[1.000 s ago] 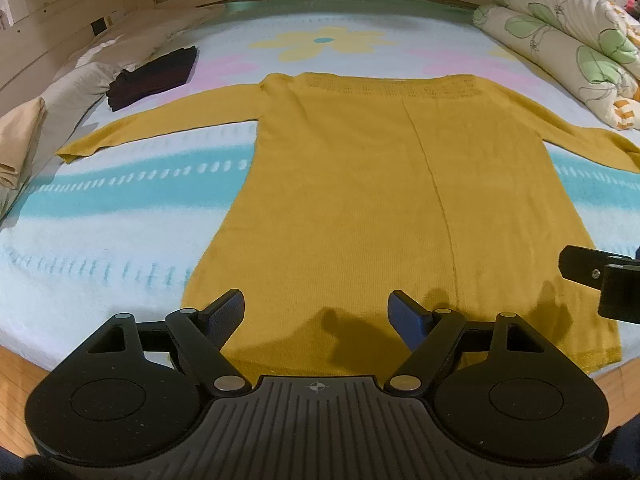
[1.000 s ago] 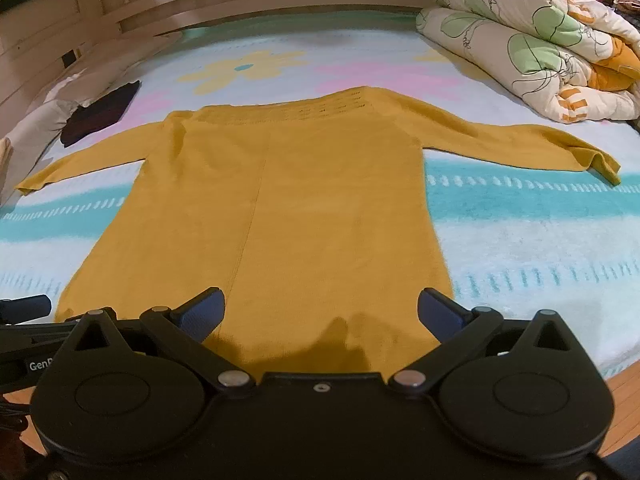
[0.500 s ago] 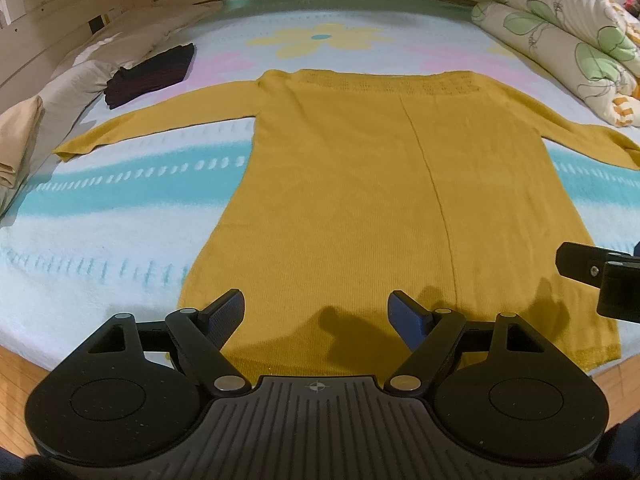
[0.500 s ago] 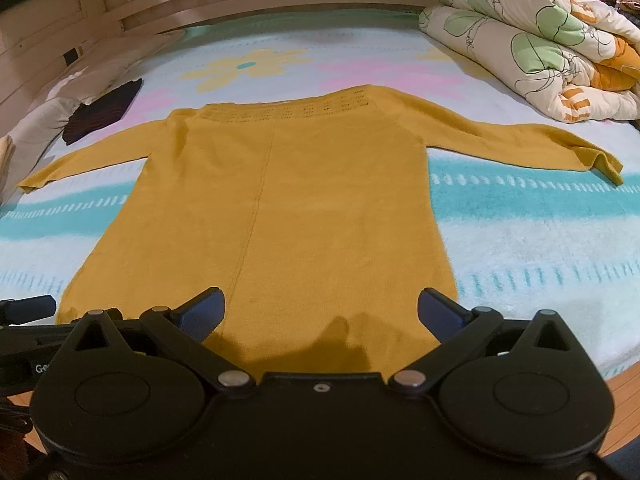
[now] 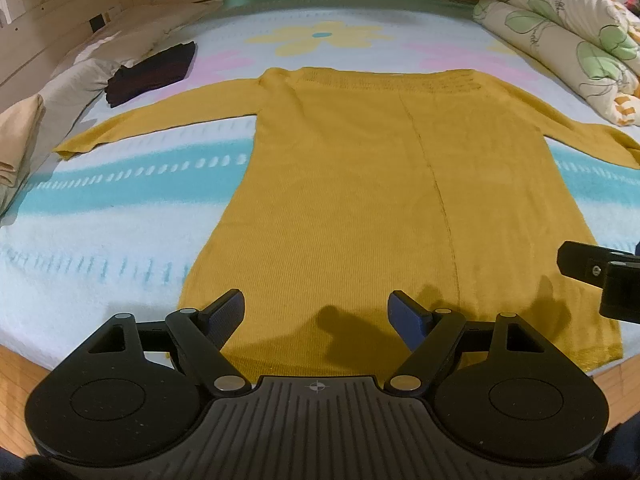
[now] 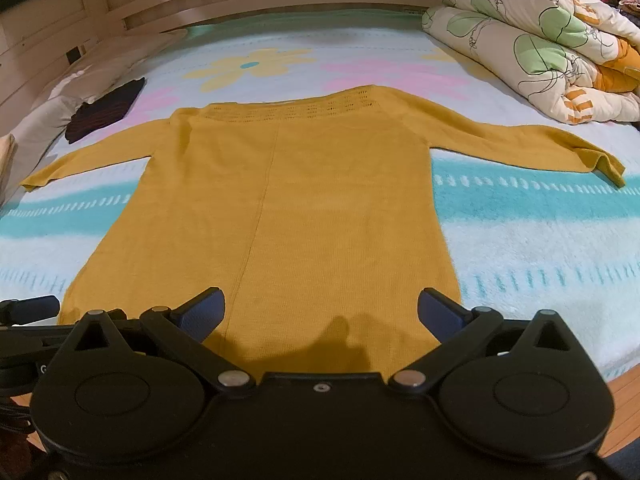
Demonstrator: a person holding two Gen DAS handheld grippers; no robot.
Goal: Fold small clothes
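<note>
A: Where's the sweater [image 5: 360,200]?
B: Flat on the bed [image 5: 100,220] — hem nearest, long axis running away. Left gripper [image 5: 318,314] and right gripper [image 6: 320,312] both spread, empty, above the hem.

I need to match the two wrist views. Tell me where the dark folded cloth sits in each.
Left wrist: dark cloth, upper left, beyond the sweater's sleeve.
Right wrist: dark cloth, left edge, mid-height.
Shared landmark: yellow flower print, right of the cloth.

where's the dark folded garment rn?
The dark folded garment lies on the bed's far left in both wrist views, beside the grey pillow, just beyond the mustard sweater's left sleeve.
</note>
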